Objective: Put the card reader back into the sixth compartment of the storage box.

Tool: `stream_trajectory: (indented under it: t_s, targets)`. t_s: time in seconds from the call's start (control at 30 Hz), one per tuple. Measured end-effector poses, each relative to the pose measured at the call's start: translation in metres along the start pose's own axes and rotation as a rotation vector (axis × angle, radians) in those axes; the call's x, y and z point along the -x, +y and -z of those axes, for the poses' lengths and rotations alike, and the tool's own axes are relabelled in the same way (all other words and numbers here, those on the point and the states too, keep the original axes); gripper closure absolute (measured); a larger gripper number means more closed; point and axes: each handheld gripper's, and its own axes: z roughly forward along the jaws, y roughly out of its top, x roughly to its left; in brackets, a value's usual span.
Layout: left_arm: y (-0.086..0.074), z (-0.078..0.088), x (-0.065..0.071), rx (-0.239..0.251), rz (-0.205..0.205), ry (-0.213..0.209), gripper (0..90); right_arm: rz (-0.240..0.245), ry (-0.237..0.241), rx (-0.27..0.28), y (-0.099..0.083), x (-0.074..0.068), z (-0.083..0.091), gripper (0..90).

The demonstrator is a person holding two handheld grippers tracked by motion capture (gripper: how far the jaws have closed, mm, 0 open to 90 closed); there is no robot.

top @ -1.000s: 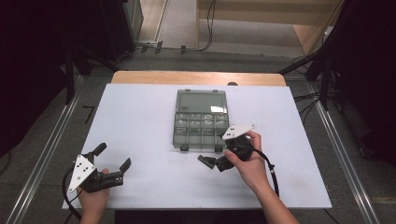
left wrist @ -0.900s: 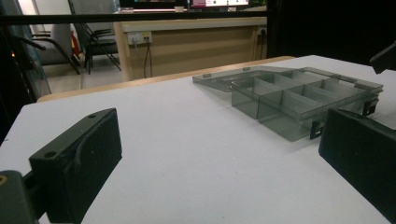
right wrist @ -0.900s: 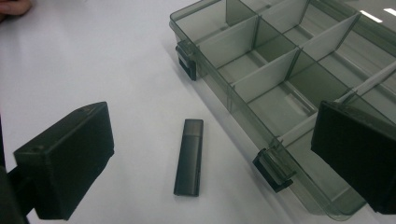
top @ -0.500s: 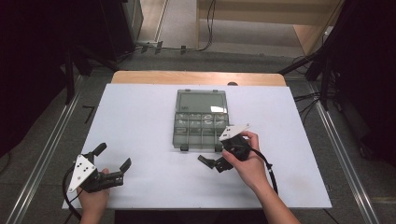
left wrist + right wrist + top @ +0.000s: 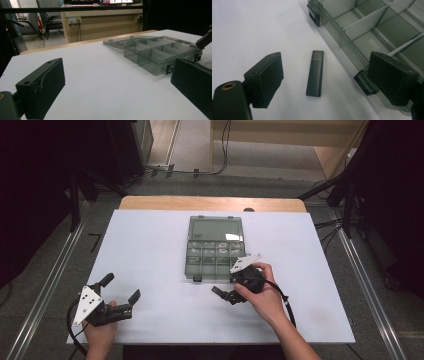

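A small black USB stick (image 5: 315,72) lies flat on the white table, just in front of a clear smoke-grey compartment box (image 5: 215,255) whose lid is folded back. My right gripper (image 5: 328,75) is open and hangs low over the stick, one jaw on each side, not touching it. In the high view the right gripper (image 5: 227,290) sits at the box's front right corner. My left gripper (image 5: 121,287) stands open near the table's front left, holding nothing. The box (image 5: 155,55) also lies ahead of the left gripper (image 5: 117,90), to its right.
The box's front latches (image 5: 314,12) stick out toward the stick. The white table (image 5: 150,245) ends at a wooden strip (image 5: 210,202) at the back. Metal rails (image 5: 45,285) run along both sides, and cables (image 5: 220,150) lie on the floor beyond.
My right gripper has shifted slightly to the left along the box's front edge. The left gripper has stayed where it was.
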Motion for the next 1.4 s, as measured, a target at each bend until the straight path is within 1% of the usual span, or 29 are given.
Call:
stream_trajectory:
  t_s: [0.03,0.07,0.1,0.13,0.2,0.27,0.33,0.37,0.4,0.53,0.6,0.63,0.77,0.8,0.83,0.9,0.93,1.07,1.1,1.27,1.37,1.4]
  targets:
    - [0.0,0.0,0.0,0.0,0.0,0.0,0.0,0.0,0.0,-0.014,0.0,0.0,-0.001,13.2]
    - [0.0,0.0,0.0,0.0,0.0,0.0,0.0,-0.002,0.002,-0.018,0.0,0.0,-0.002,16.2]
    - [0.0,0.0,0.0,0.0,0.0,0.0,0.0,-0.002,0.002,-0.018,0.0,0.0,-0.002,16.2]
    - [0.0,0.0,0.0,0.0,0.0,0.0,0.0,-0.001,0.004,-0.018,0.0,0.0,-0.002,20.5]
    - [0.0,0.0,0.0,0.0,0.0,0.0,0.0,-0.001,0.012,-0.025,0.0,0.0,-0.003,22.0]
    - [0.0,0.0,0.0,0.0,0.0,0.0,0.0,0.003,0.012,-0.043,0.0,-0.001,-0.005,26.9]
    - [0.0,0.0,0.0,0.0,0.0,0.0,0.0,0.004,0.014,-0.049,0.0,-0.001,-0.005,28.1]
    - [0.0,0.0,0.0,0.0,0.0,0.0,0.0,0.002,0.019,-0.052,0.0,-0.001,-0.006,28.3]
    - [0.0,0.0,0.0,0.0,0.0,0.0,0.0,-0.002,0.03,-0.059,0.0,-0.001,-0.007,31.8]
    - [0.0,0.0,0.0,0.0,0.0,0.0,0.0,-0.001,0.031,-0.079,0.0,-0.002,-0.009,34.2]
    - [0.0,0.0,0.0,0.0,0.0,0.0,0.0,0.017,0.016,-0.102,0.0,-0.003,-0.011,36.3]
    - [0.0,0.0,0.0,0.0,0.0,0.0,0.0,0.02,0.017,-0.111,0.0,-0.004,-0.012,38.2]
    - [0.0,0.0,0.0,0.0,0.0,-0.001,0.0,0.031,0.017,-0.123,0.0,-0.006,-0.015,40.5]
    - [0.0,0.0,0.0,0.001,0.0,-0.001,0.0,0.025,0.013,-0.136,0.001,-0.006,-0.017,47.3]
    - [0.0,0.0,0.0,0.001,0.0,-0.001,0.0,0.025,0.013,-0.136,0.001,-0.006,-0.017,47.3]
    - [0.0,0.0,0.0,0.001,0.0,-0.001,0.0,0.012,0.056,-0.12,0.001,-0.005,-0.017,56.6]
    - [0.0,0.0,0.0,0.001,0.0,-0.001,0.0,0.012,0.056,-0.12,0.001,-0.005,-0.017,56.6]
    - [0.0,0.0,0.0,0.001,0.0,-0.001,0.0,0.012,0.034,-0.129,0.001,-0.006,-0.018,61.7]
    - [0.0,0.0,0.0,0.001,0.0,-0.001,0.0,0.014,0.013,-0.14,0.001,-0.007,-0.018,63.5]
    - [0.0,0.0,0.0,0.001,0.0,-0.002,0.0,0.024,0.02,-0.151,0.0,-0.008,-0.02,64.9]
    - [0.0,0.0,-0.001,0.0,0.001,-0.002,0.0,0.037,0.015,-0.166,0.0,-0.01,-0.022,66.5]
    - [0.0,0.0,-0.001,0.0,0.001,-0.002,0.0,0.046,0.005,-0.17,0.0,-0.011,-0.023,66.6]
